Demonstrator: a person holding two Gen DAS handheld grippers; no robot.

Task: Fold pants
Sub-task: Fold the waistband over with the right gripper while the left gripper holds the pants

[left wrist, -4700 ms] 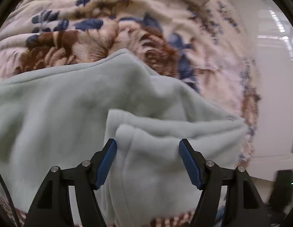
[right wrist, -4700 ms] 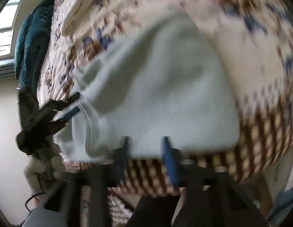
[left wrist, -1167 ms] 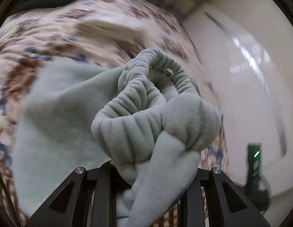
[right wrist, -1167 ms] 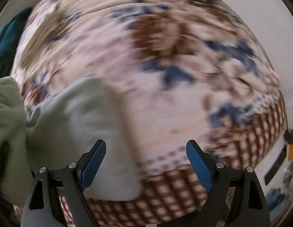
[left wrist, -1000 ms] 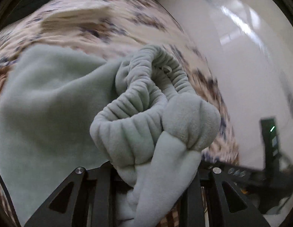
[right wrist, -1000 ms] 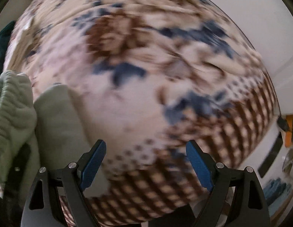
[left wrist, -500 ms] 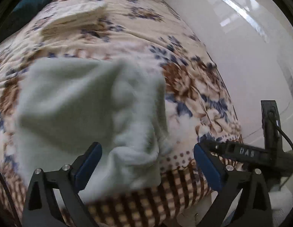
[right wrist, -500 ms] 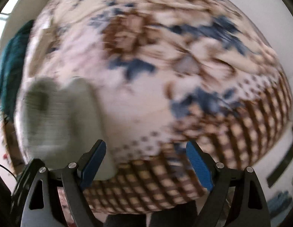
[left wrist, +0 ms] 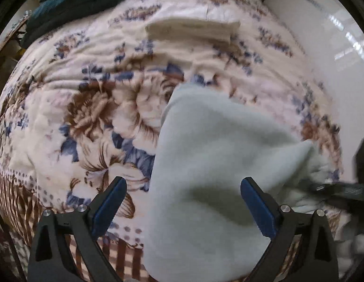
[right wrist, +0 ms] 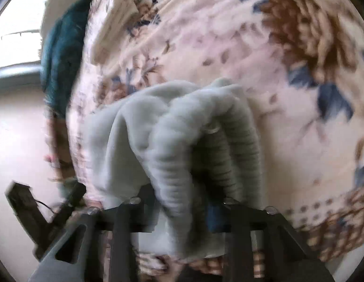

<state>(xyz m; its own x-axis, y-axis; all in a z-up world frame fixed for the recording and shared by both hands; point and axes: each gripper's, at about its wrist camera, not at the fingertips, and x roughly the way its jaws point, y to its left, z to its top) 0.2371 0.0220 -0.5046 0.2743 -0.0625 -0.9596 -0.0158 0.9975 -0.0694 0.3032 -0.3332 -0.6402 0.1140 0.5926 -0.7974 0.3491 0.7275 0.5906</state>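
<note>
The pale green fleece pants (left wrist: 217, 159) lie on the floral bedspread (left wrist: 92, 108), running from the bed's near edge toward the middle. My left gripper (left wrist: 183, 205) is open and empty, its blue pads on either side of the fabric without holding it. My right gripper (right wrist: 182, 213) is shut on the pants' ribbed elastic waistband (right wrist: 205, 145), which bunches up in front of the camera. The right gripper shows dark and blurred at the right edge of the left wrist view (left wrist: 341, 190), at the pants' right corner.
A folded cream cloth (left wrist: 193, 29) lies toward the far side of the bed. A dark teal blanket (left wrist: 71, 2) is heaped at the far left. A white wall (left wrist: 334, 47) borders the bed on the right. The bedspread's checked border (left wrist: 15, 199) hangs at the near edge.
My left gripper let go of the bunched waistband and opened. My right gripper, open and empty before, has closed on the waistband.
</note>
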